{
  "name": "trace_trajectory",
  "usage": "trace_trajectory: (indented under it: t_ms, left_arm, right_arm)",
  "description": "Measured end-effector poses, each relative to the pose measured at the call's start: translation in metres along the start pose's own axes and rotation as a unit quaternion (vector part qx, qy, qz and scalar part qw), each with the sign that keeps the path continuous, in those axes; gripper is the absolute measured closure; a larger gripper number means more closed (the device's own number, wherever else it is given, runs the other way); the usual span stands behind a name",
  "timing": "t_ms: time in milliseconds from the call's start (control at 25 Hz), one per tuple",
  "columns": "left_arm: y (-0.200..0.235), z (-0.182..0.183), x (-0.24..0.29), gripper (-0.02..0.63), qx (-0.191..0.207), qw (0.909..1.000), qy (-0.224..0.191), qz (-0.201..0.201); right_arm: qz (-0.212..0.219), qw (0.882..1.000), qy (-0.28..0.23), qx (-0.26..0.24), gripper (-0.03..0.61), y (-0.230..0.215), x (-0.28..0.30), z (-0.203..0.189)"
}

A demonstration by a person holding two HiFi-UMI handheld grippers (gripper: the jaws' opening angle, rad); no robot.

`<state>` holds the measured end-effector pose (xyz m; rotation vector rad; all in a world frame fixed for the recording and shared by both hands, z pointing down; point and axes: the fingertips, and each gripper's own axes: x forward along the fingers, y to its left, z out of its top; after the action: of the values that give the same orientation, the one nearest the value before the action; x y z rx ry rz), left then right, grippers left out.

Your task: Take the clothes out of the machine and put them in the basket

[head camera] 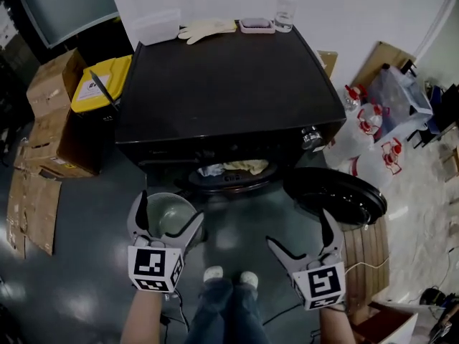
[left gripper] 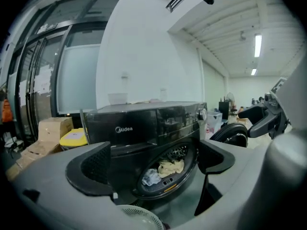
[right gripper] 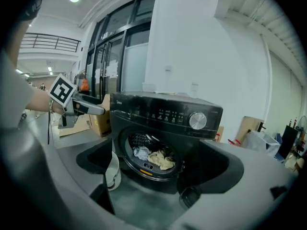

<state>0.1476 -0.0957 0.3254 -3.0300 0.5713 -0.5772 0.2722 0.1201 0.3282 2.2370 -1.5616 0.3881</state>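
Left gripper [head camera: 171, 213] at 7 o'clock and right gripper [head camera: 300, 229] at 5 o'clock both hold their fingers wide apart, empty. The clothes [head camera: 233, 168] lie inside the open washing machine [head camera: 229, 84] drum, with the white basket [head camera: 162, 225] at its 7 o'clock.

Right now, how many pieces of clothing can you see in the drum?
2: a pale bluish piece at the left, a yellow piece to its right. More may be hidden behind.

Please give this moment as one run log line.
washing machine door: open | clothes: in drum | basket: on floor | left gripper: open, empty | right gripper: open, empty | removal: not begun
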Motion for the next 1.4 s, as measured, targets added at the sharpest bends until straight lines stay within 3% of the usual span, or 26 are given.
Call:
trace_trajectory:
  t_ms: [160, 360, 520, 760, 960, 1160, 1400]
  left_arm:
    - [-0.012, -0.044, 0.016, 0.046, 0.004, 0.9999, 0.016, -0.002]
    - [-0.013, -0.106, 0.053, 0.046, 0.004, 0.9994, 0.033, -0.003]
    - [-0.014, -0.158, 0.061, 0.046, -0.006, 0.9986, 0.052, 0.005]
    - [-0.009, -0.226, 0.077, 0.046, -0.018, 0.9969, 0.076, 0.009]
    - [0.006, -0.267, 0.089, 0.046, -0.03, 0.9954, 0.089, 0.018]
    - [0.022, -0.285, 0.105, 0.046, -0.052, 0.9941, 0.088, 0.038]
    - [0.029, -0.29, 0.136, 0.046, -0.029, 0.9964, 0.075, 0.026]
  right_arm:
    - [0.02, 1.0, 0.021, 0.006, 0.034, 0.009, 0.027, -0.05]
    - [-0.01, 0.999, 0.031, 0.037, 0.034, 0.01, 0.073, -0.113]
    - [-0.005, 0.997, 0.042, 0.064, 0.034, 0.027, 0.096, -0.16]
    - [0.029, 0.996, 0.072, 0.046, 0.035, 0.058, 0.137, -0.219]
    - [0.043, 0.997, 0.062, 0.026, 0.035, 0.068, 0.183, -0.237]
    - [0.022, 0.996, 0.054, 0.067, 0.038, 0.057, 0.237, -0.248]
    - [0.023, 0.993, 0.046, 0.108, 0.038, 0.042, 0.306, -0.258]
